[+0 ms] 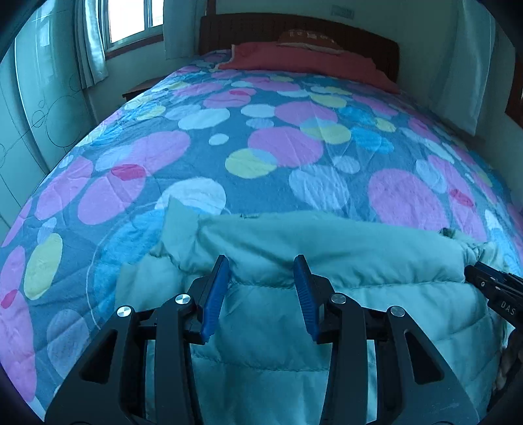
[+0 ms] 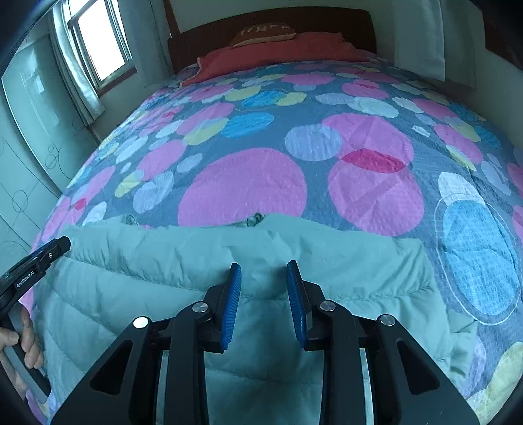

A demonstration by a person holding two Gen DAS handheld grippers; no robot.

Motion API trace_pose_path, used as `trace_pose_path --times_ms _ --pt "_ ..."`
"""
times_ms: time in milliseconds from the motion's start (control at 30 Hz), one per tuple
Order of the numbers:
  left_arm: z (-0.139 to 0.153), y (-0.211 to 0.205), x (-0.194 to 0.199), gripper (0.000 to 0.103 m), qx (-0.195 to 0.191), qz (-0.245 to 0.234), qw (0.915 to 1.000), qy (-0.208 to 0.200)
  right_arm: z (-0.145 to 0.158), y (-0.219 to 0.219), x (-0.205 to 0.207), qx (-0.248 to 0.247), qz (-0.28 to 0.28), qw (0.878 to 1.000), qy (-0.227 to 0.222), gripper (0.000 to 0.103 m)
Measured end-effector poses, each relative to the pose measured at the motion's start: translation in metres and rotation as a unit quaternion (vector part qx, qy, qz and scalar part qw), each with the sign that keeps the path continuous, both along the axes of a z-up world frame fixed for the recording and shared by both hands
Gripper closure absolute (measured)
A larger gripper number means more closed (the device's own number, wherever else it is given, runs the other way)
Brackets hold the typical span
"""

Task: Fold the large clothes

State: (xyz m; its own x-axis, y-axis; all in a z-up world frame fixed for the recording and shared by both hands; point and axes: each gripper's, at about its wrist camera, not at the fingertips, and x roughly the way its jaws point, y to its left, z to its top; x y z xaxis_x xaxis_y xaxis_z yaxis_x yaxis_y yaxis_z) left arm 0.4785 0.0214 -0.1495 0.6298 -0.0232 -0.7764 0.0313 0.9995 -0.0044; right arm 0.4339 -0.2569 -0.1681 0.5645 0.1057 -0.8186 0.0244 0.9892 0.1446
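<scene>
A pale green quilted down jacket (image 1: 327,242) lies on the bed near its front edge, its far edge rolled over in a thick fold. My left gripper (image 1: 261,263) hangs open over the jacket's left part, its blue pads (image 1: 214,294) apart and pressing on nothing. In the right wrist view the same jacket (image 2: 157,261) spreads wide, and my right gripper (image 2: 264,266) stands open above its fold, nothing clamped. The left gripper (image 2: 36,261) shows at the far left there, held by a hand (image 2: 23,340). The right gripper's tip (image 1: 490,281) shows at the right edge of the left wrist view.
The bed carries a blue cover with pink, yellow and white circles (image 1: 261,140). A red pillow (image 1: 294,59) lies by the dark wooden headboard (image 1: 359,36). A window with a curtain (image 1: 130,23) and a pale wardrobe (image 1: 39,108) stand to the left.
</scene>
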Motion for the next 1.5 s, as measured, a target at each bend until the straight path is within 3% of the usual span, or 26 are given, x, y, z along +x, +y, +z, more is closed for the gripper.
trace_pose_path --times_ms 67,167,300,400,467,633,833,1000,1067,1167,1200,1233,1267,1333,1433,1500 --pt "-0.014 0.0 0.003 0.06 0.002 0.001 1.0 0.003 -0.013 0.002 0.001 -0.006 0.004 1.0 -0.005 0.073" --pt "-0.01 0.003 0.0 0.06 0.002 0.009 1.0 0.003 -0.01 -0.001 0.0 -0.004 -0.006 1.0 -0.002 0.072" --pt "0.008 0.015 -0.025 0.06 -0.041 0.018 0.9988 -0.018 0.007 -0.003 -0.024 -0.015 -0.018 0.999 -0.022 0.072" --pt "-0.007 0.012 -0.03 0.06 -0.029 0.012 0.9995 -0.004 -0.003 -0.002 -0.036 -0.054 -0.033 0.998 -0.024 0.054" --pt "-0.013 0.006 -0.033 0.059 -0.008 0.002 0.9999 -0.01 -0.013 0.0 -0.034 -0.063 -0.025 0.997 -0.022 0.052" --pt "0.007 0.031 -0.064 0.058 -0.071 0.033 0.9969 -0.003 0.007 -0.015 -0.055 -0.028 -0.04 0.998 -0.027 0.049" --pt "0.021 0.077 -0.141 0.038 -0.089 0.105 0.9902 -0.022 0.026 -0.054 -0.141 -0.002 -0.101 0.994 -0.045 0.031" --pt "-0.003 0.108 -0.193 0.035 -0.133 0.165 0.9772 0.01 0.003 -0.085 -0.198 0.046 -0.16 0.986 -0.013 0.03" --pt "-0.016 0.111 -0.198 0.026 -0.146 0.179 0.9726 0.028 -0.012 -0.09 -0.204 0.078 -0.17 0.982 0.004 0.03" --pt "-0.02 0.111 -0.191 0.023 -0.158 0.189 0.9689 0.019 -0.02 -0.091 -0.203 0.141 -0.175 0.974 -0.009 0.029" --pt "-0.019 0.111 -0.188 0.025 -0.163 0.188 0.9683 0.011 -0.02 -0.089 -0.2 0.146 -0.172 0.974 -0.013 0.032" --pt "-0.019 0.112 -0.183 0.04 -0.173 0.188 0.9668 0.008 -0.022 -0.086 -0.196 0.147 -0.172 0.974 -0.011 0.045" --pt "-0.021 0.112 -0.181 0.06 -0.187 0.181 0.9655 0.008 -0.022 -0.083 -0.195 0.149 -0.171 0.974 -0.013 0.05" --pt "-0.022 0.111 -0.18 0.082 -0.224 0.163 0.9607 0.006 -0.02 -0.078 -0.195 0.141 -0.165 0.976 -0.02 0.068" --pt "-0.013 0.103 -0.192 0.093 -0.206 0.15 0.9669 -0.011 -0.012 -0.076 -0.205 0.134 -0.153 0.979 -0.03 0.081" --pt "-0.008 0.101 -0.205 0.095 -0.199 0.144 0.9692 -0.014 -0.009 -0.079 -0.214 0.137 -0.148 0.979 -0.029 0.082"
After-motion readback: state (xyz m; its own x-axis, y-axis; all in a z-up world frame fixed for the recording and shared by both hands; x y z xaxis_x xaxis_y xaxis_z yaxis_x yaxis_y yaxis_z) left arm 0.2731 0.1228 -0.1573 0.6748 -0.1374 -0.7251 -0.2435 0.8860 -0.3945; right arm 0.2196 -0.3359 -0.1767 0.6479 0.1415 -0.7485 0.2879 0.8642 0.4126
